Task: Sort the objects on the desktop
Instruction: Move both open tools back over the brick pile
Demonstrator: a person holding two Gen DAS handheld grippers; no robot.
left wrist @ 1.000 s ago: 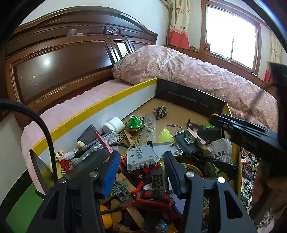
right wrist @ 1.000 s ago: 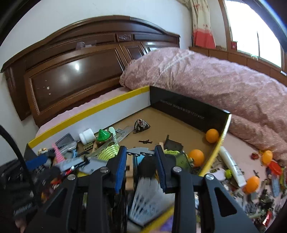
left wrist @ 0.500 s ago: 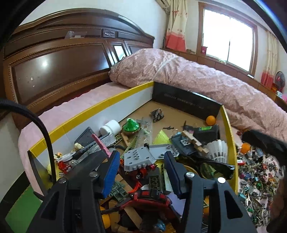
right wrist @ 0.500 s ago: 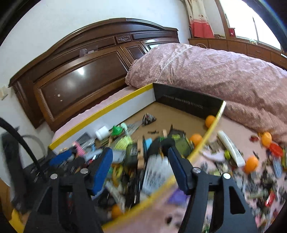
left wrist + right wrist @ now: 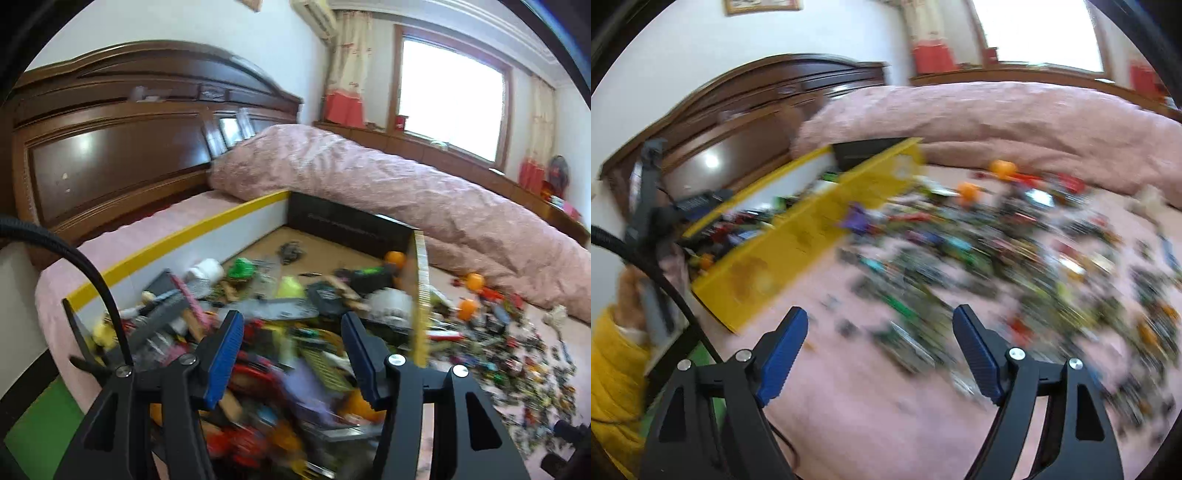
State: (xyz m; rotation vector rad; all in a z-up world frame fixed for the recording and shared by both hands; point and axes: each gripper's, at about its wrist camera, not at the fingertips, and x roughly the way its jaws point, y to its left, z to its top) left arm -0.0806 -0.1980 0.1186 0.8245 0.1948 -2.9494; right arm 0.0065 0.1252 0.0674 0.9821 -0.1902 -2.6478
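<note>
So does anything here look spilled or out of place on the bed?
Yes. A big scatter of small toys and parts lies loose on the pink sheet, outside the yellow-edged box, with two orange balls among it. Inside the box the contents are heaped in a jumble. Both views are blurred, so single pieces are hard to tell.
</note>
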